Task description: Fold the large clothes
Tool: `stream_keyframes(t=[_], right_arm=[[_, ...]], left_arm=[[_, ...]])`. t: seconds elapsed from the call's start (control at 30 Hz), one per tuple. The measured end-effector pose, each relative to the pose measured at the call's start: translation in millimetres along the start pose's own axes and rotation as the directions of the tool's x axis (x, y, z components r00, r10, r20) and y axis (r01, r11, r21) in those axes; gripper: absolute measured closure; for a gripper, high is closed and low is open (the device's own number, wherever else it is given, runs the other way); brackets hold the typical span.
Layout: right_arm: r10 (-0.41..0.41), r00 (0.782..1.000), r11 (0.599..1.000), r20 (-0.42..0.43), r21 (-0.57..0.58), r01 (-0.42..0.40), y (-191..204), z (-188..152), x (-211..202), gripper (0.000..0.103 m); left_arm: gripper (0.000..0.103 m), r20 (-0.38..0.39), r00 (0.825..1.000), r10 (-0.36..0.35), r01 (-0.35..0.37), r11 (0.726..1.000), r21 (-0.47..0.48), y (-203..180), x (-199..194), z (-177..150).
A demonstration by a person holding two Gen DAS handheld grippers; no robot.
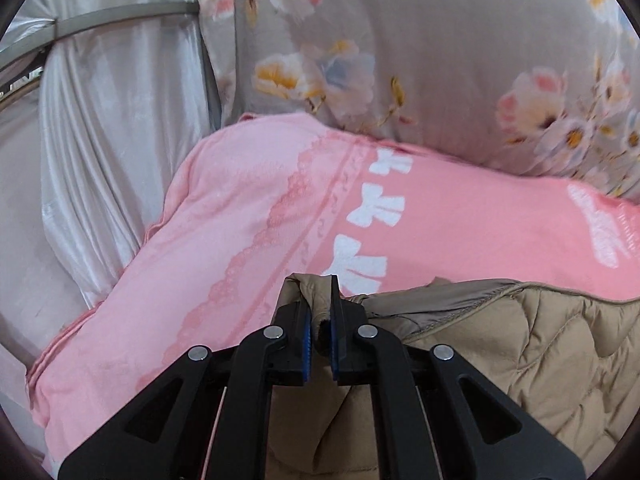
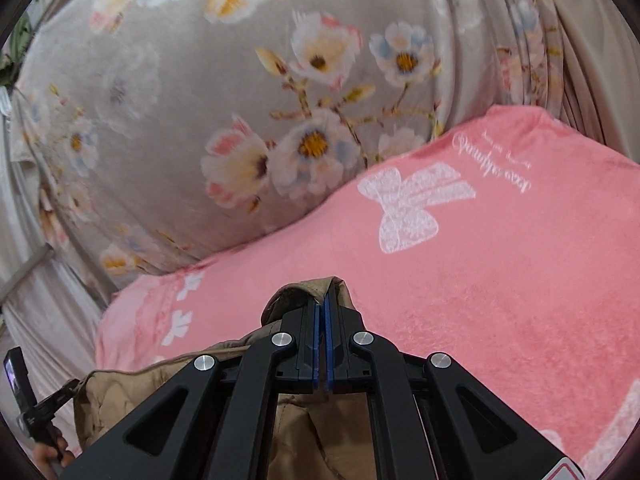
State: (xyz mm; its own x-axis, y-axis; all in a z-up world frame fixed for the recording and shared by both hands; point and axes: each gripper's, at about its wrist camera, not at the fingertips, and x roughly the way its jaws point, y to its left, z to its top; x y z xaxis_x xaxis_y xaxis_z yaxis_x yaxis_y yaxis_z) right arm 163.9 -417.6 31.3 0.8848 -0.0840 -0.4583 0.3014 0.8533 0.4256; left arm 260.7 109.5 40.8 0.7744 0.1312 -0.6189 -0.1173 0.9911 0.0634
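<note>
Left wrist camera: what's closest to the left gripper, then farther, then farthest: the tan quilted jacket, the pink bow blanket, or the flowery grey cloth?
1. Tan quilted jacket: pinched in the left gripper itself and spreading to its right.
2. Pink bow blanket: lying just beyond and underneath.
3. Flowery grey cloth: farthest, rising behind the blanket at the top.

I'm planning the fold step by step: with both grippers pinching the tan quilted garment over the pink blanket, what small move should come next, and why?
Probably carry both grips forward together, keeping the edge taut. The left gripper and right gripper each have jaws shut on the tan quilted garment, held over the pink blanket.
</note>
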Motion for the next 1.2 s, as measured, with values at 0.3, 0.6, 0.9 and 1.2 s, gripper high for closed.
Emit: stream_keyframes(t=[0.3,0.6,0.9,1.2], right_arm=[[-0.119,0.987,0.992,-0.104,-0.053,0.114,-10,-27,75,0.101],[-0.169,0.972,0.984,-0.165,-0.087,0.156,-17,-56,112,0.101],[-0.179,0.964,0.982,-0.197,-0.093,0.163,-21,-67,124,0.101],[-0.215,0.951,0.974,-0.222,-0.124,0.191,-18,-72,133,0.101]], left_arm=[[0.096,-0.089,0.994,0.069,-0.063,0.996,0.069,-31,84,-22],[0.095,-0.112,0.990,0.081,-0.073,0.995,0.074,-39,113,-42],[0.095,-0.110,0.990,0.090,-0.083,0.994,0.070,-44,125,-50],[0.096,-0.112,0.989,0.092,-0.084,0.994,0.074,-46,129,-54]])
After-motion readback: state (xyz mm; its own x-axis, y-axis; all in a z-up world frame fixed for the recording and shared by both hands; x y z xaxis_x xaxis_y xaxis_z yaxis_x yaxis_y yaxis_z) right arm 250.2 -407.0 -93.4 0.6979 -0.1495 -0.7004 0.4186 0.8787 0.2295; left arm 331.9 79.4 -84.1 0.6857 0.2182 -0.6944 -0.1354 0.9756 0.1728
